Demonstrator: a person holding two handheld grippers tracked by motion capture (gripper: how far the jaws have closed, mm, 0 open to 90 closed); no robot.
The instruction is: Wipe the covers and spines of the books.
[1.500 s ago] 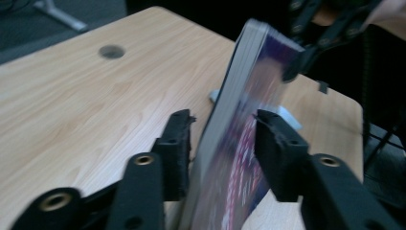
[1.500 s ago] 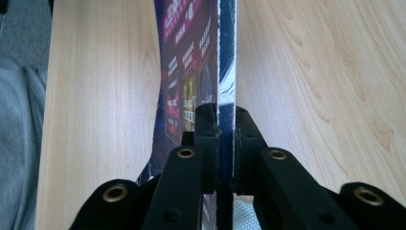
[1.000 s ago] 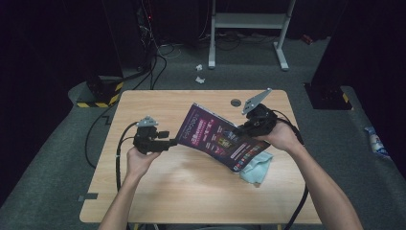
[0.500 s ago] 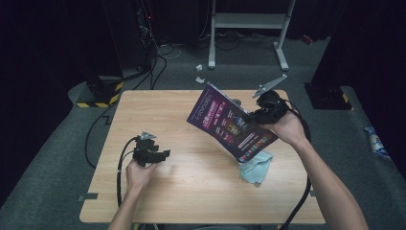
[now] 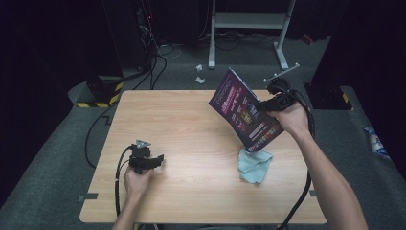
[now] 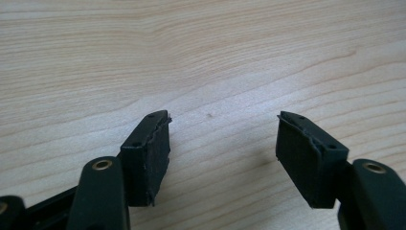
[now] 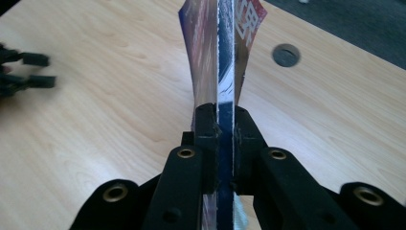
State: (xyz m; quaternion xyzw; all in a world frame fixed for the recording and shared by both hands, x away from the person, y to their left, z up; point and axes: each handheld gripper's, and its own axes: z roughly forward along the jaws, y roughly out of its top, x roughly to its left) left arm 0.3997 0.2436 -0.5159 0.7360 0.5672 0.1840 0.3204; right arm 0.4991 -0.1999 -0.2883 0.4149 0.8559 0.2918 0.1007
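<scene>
Right hand-held gripper (image 5: 268,102) clamped on magazine (image 5: 242,112), tilted above surface (image 5: 191,124); blue cloth (image 5: 253,165) beneath; left hand-held gripper (image 6: 222,143) empty, jaws just widening.

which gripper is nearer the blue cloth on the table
Right. The right gripper holds the magazine just above the blue cloth; the left gripper, open, sits far across the table.

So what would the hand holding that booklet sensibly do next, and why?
Probably lower the booklet flat onto the bare wood of the table. The right claw is clamped on its edge and holds it tilted in the air above the blue cloth, while the left claw, whose jaws have just been opening, stands open with nothing between them, so it cannot steady the booklet.
</scene>
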